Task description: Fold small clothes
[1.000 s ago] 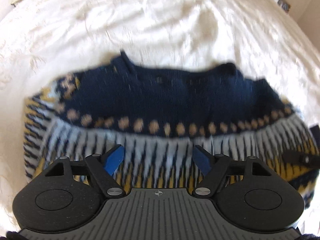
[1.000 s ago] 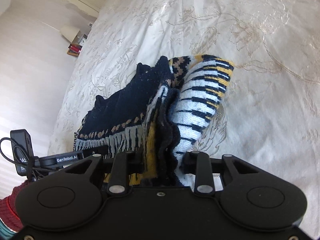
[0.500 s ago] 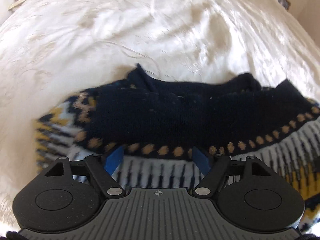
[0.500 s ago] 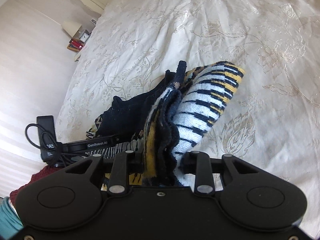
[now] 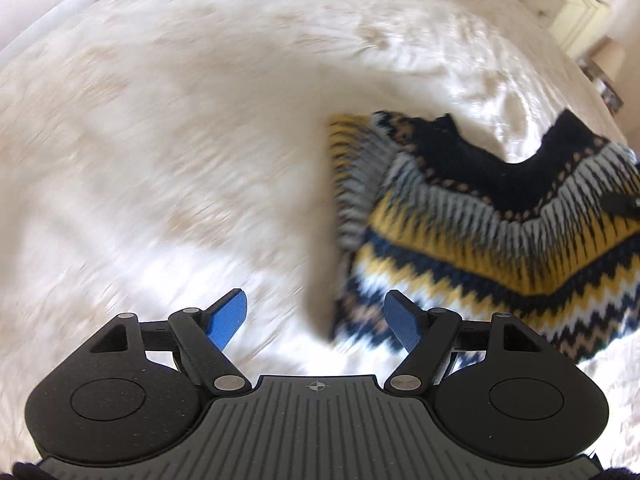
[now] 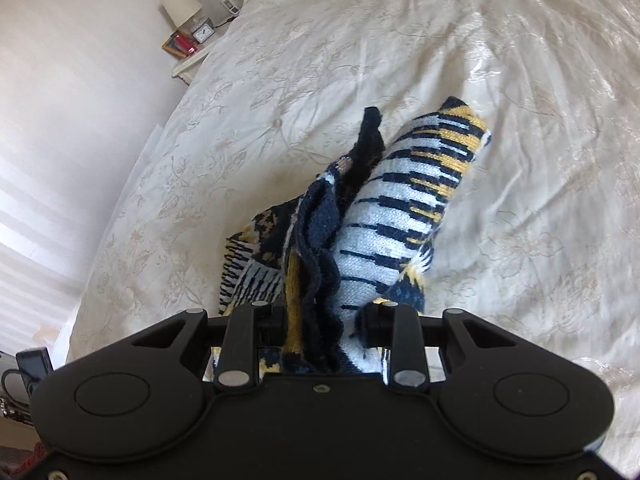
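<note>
A small knitted sweater, navy with yellow, white and tan zigzag bands, hangs lifted at the right of the left wrist view. My left gripper stands open over the bedspread, its blue pads bare, with the sweater's lower edge just right of them. In the right wrist view the folded sweater bunches upward between the fingers. My right gripper is shut on its thick edge, lifting it off the bed.
A cream embroidered bedspread covers the whole bed. A bedside table with a lamp, a clock and books stands at the far left of the right wrist view. A white headboard shows at the top right of the left wrist view.
My left gripper has swung off the sweater to the left and now hangs over bare bedspread. My right gripper has risen, still holding the sweater, which now hangs more bunched.
</note>
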